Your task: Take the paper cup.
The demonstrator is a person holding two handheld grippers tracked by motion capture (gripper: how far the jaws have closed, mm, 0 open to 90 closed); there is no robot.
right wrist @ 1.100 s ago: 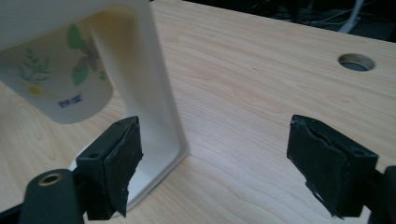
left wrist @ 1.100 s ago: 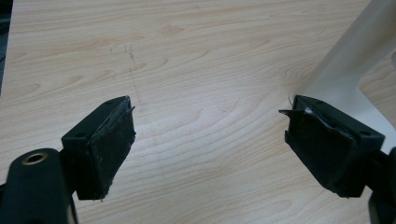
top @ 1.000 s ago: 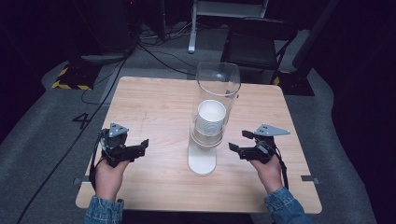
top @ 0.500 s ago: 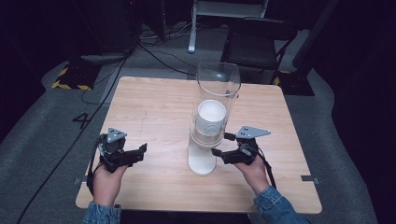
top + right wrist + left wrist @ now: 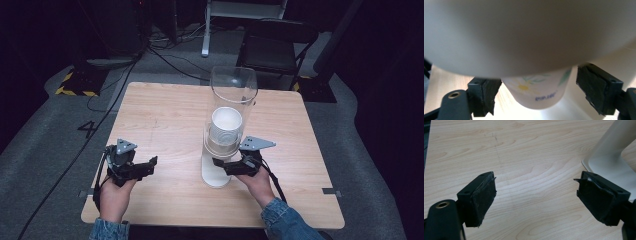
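Note:
A cup dispenser stands mid-table: a clear tube (image 5: pixel 233 95) on a white base (image 5: pixel 215 176), with a stack of white paper cups (image 5: pixel 226 124) inside. In the right gripper view the lowest cup (image 5: pixel 536 91), printed with a daisy and blue lettering, pokes out below the dispenser's white underside (image 5: pixel 524 32). My right gripper (image 5: pixel 220 163) (image 5: pixel 536 96) is open, one jaw on each side of that cup, with gaps on both sides. My left gripper (image 5: pixel 149 164) (image 5: pixel 536 200) is open over bare wood at the front left, the white base (image 5: pixel 609 162) to its right.
The wooden table (image 5: pixel 165 115) ends close behind both hands. A black chair (image 5: pixel 280 45) and cables (image 5: pixel 165 55) lie on the floor beyond the far edge.
My right gripper has slid left from the table's right side to the foot of the dispenser, its jaws now around the lowest cup. The left gripper has barely shifted.

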